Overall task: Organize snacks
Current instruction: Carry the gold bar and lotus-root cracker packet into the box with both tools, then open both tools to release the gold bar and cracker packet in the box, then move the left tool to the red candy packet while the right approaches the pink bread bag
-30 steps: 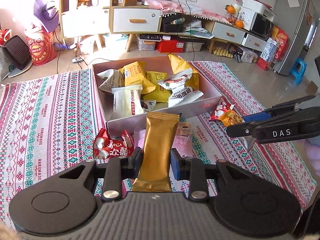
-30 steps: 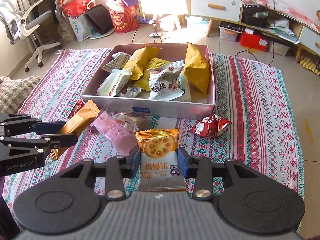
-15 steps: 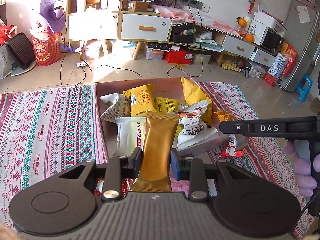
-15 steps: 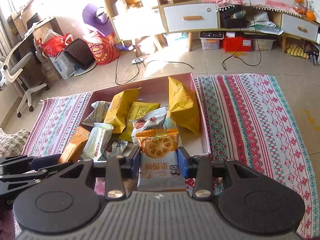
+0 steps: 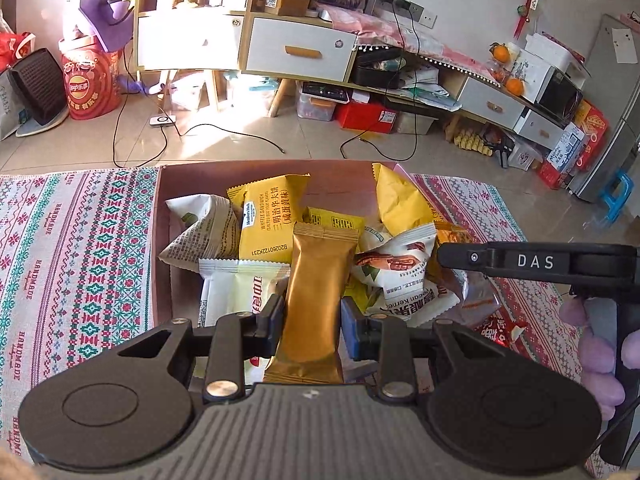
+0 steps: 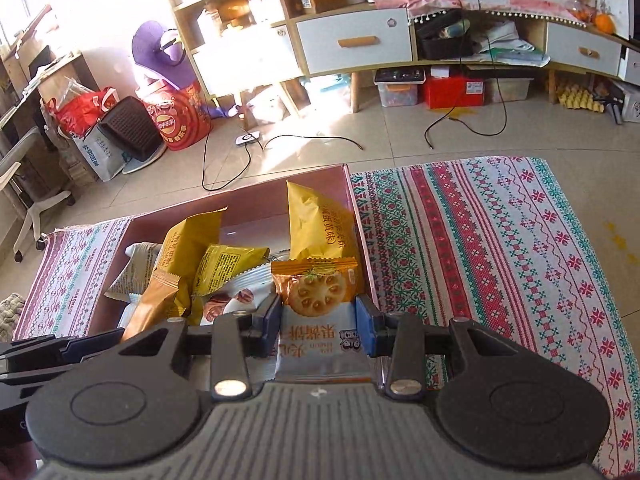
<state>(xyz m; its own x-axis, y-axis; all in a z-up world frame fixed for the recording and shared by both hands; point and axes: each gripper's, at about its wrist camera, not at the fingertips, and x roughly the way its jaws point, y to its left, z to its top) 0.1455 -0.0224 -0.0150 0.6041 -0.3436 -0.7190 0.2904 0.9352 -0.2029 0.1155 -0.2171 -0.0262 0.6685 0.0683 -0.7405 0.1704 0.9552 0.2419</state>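
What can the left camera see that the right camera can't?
Only the left wrist view shows the fridge, the blue stool and a red snack packet on the rug. Only the right wrist view shows the office chair and the cracker packet pinched in the right gripper. Both show the pink box of snacks, the striped rug and the gold packet in the left gripper.

A long gold snack bar [image 5: 316, 300] stands upright over the pink box [image 5: 192, 172]. An orange-and-silver biscuit packet [image 6: 320, 320] hangs above the box's right side. Yellow and white snack packets [image 5: 272, 216] fill the box.
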